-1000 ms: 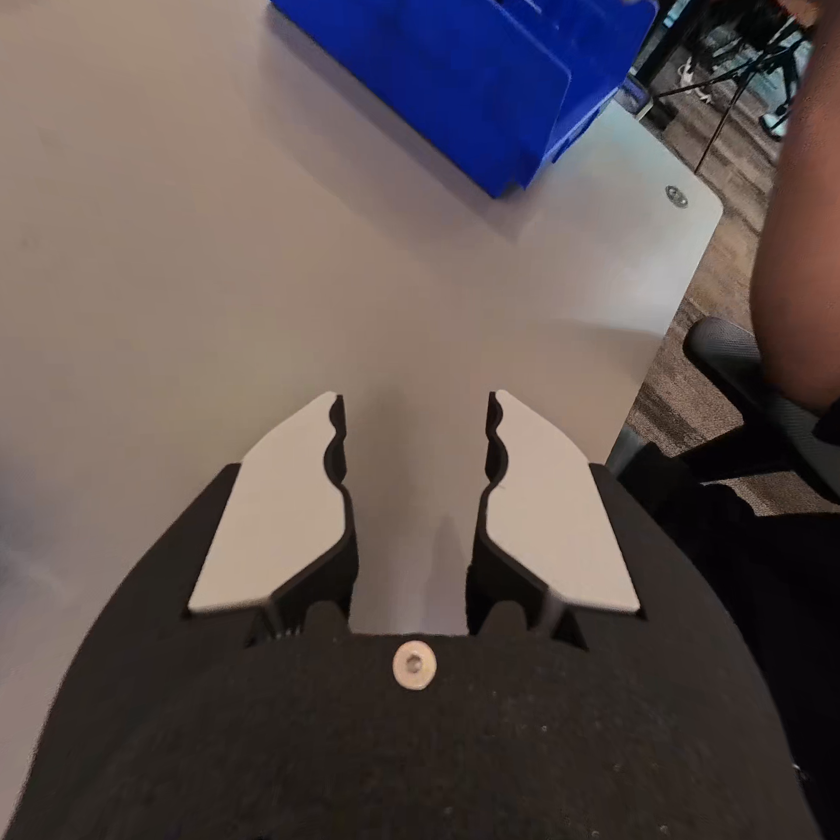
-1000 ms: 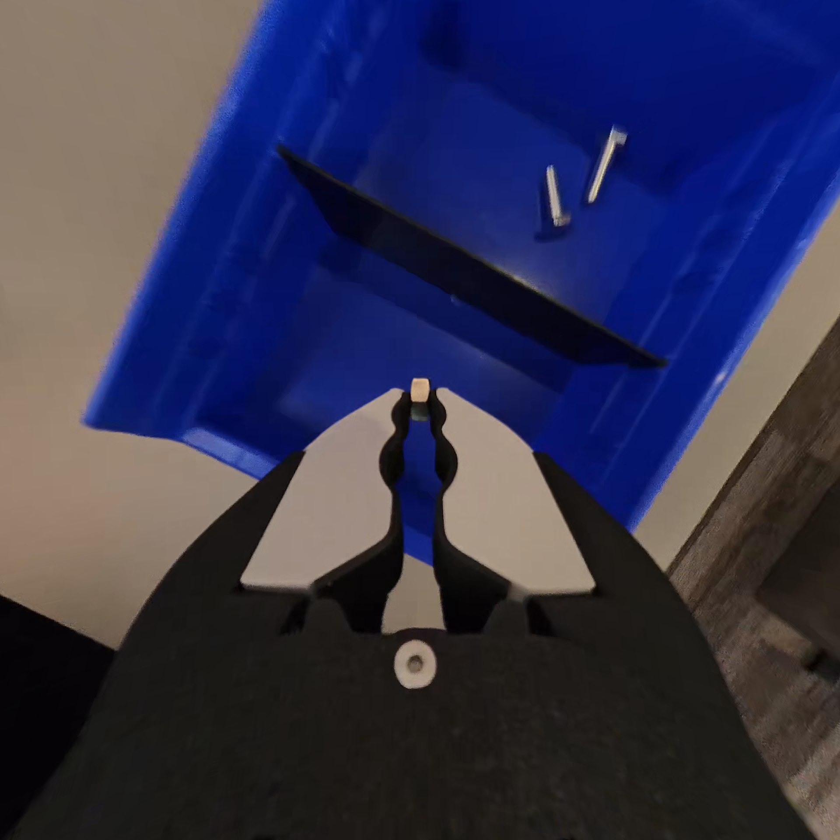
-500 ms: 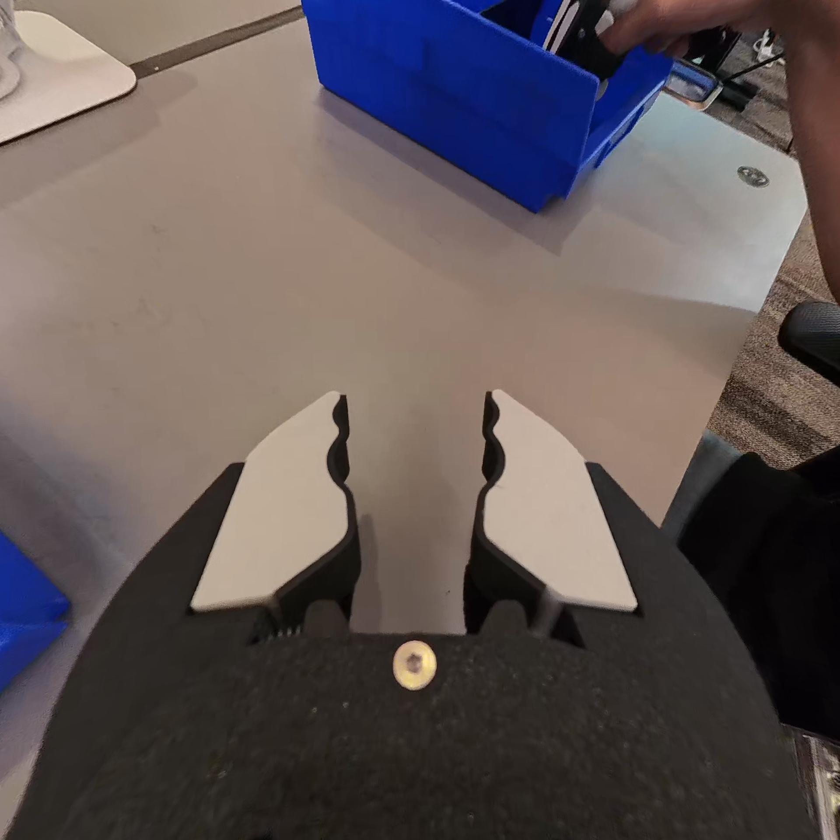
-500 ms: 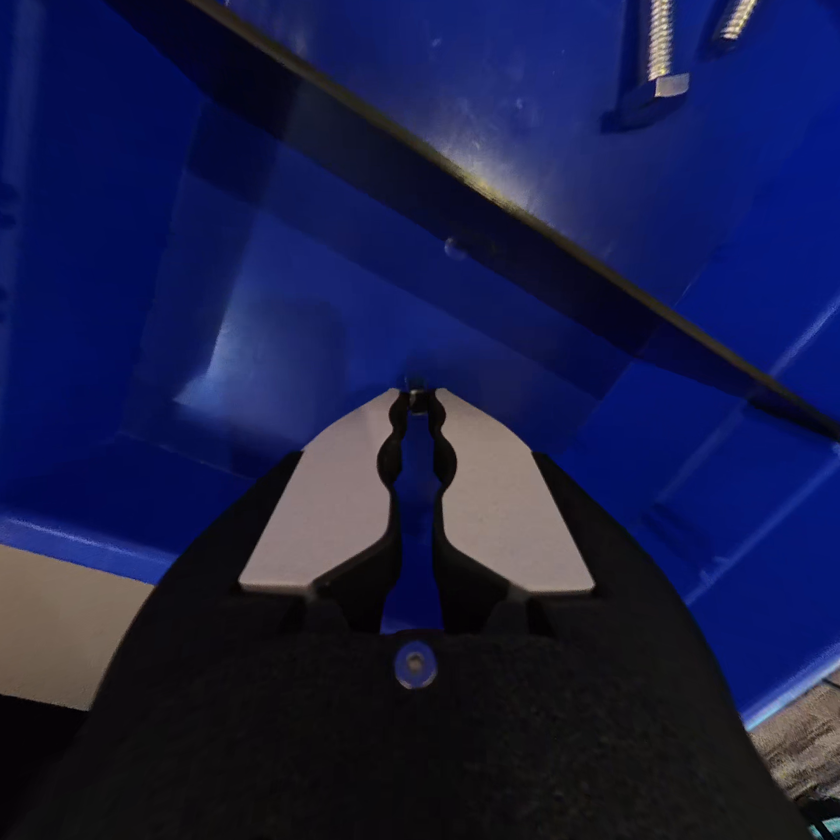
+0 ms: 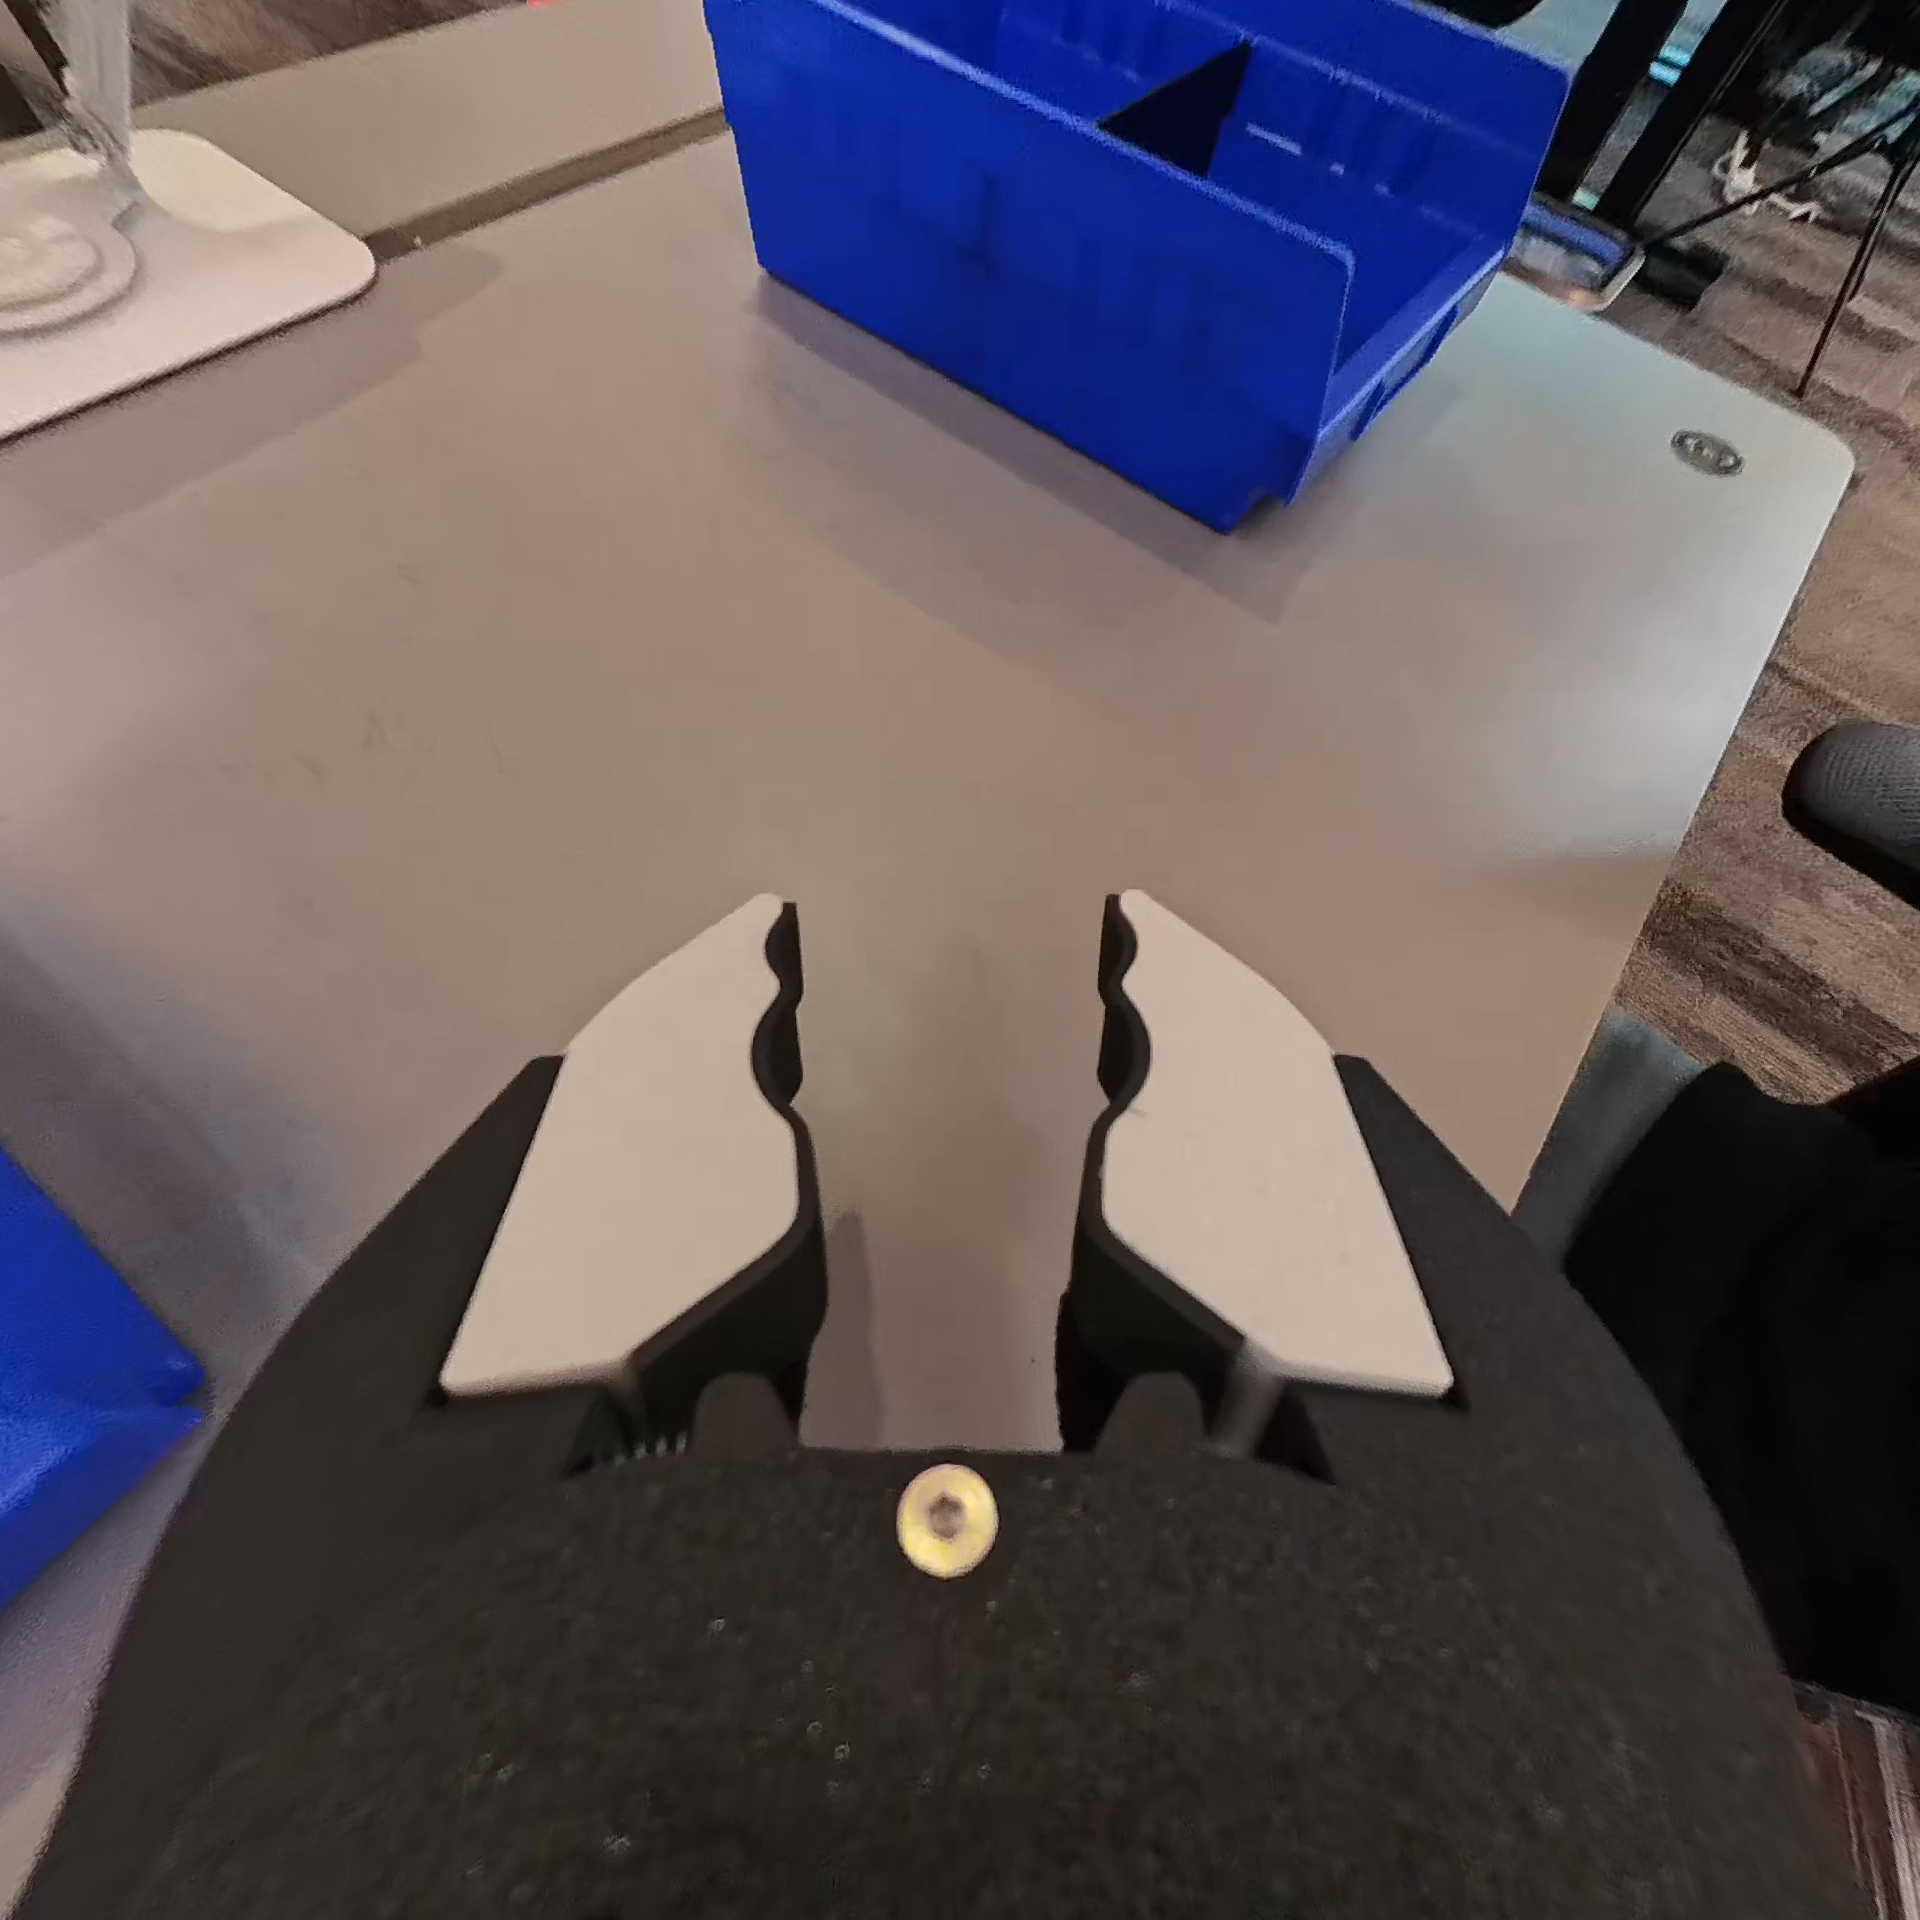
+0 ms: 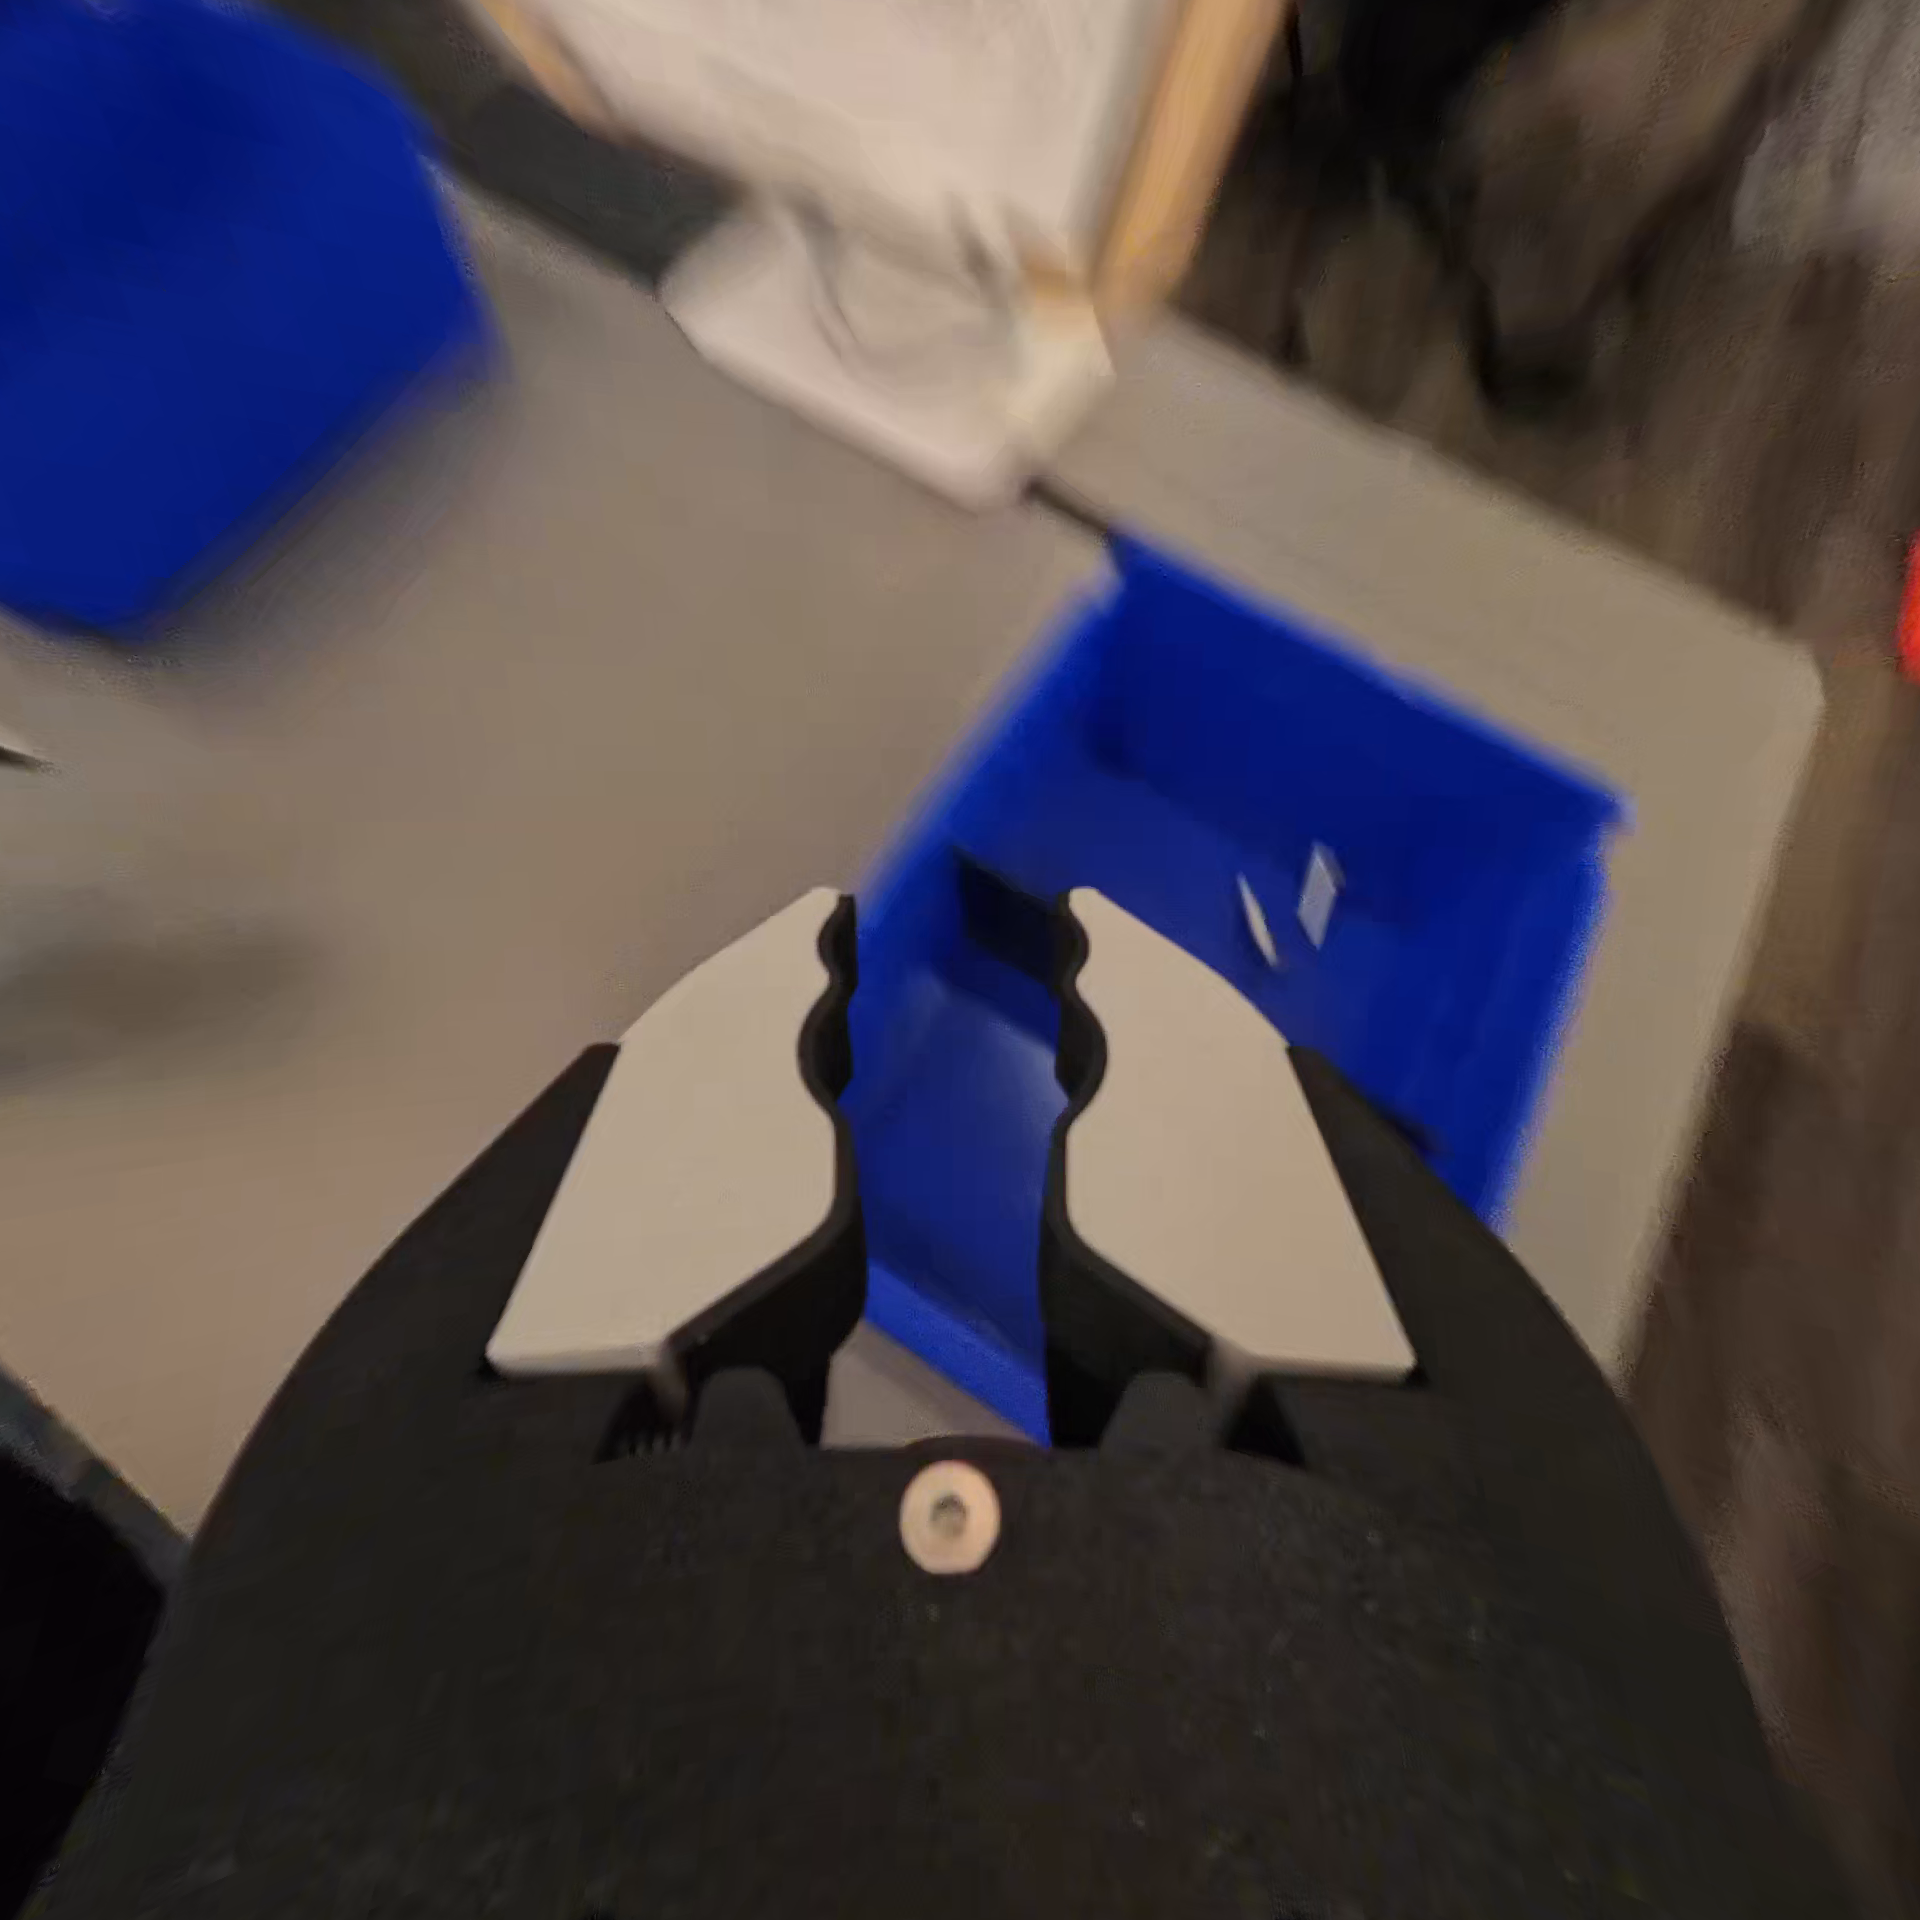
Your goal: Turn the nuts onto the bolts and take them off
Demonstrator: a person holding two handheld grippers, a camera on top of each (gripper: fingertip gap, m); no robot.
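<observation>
Hovering above blue divided bin point(image 6: 1382, 748), right hand-held gripper point(image 6: 961, 904) part-open, nothing between fingers. Left hand-held gripper point(image 5: 948, 909) spread wide, empty, over bare grey tabletop point(image 5: 520, 675), well apart from same bin point(image 5: 1039, 281). Two bolts point(image 6: 1288, 914) lay loose in far compartment; nuts not visible, view blurred. Judged: no threading under way, no assembled pair seen, bolts yet to be picked.

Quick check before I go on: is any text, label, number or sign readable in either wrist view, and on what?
None can be read.
On the round metal disc at the corner of the table: faint marks, too small to read.
On the blue bin: no label on the walls that show.
Right wrist view: too blurred to read anything.
</observation>
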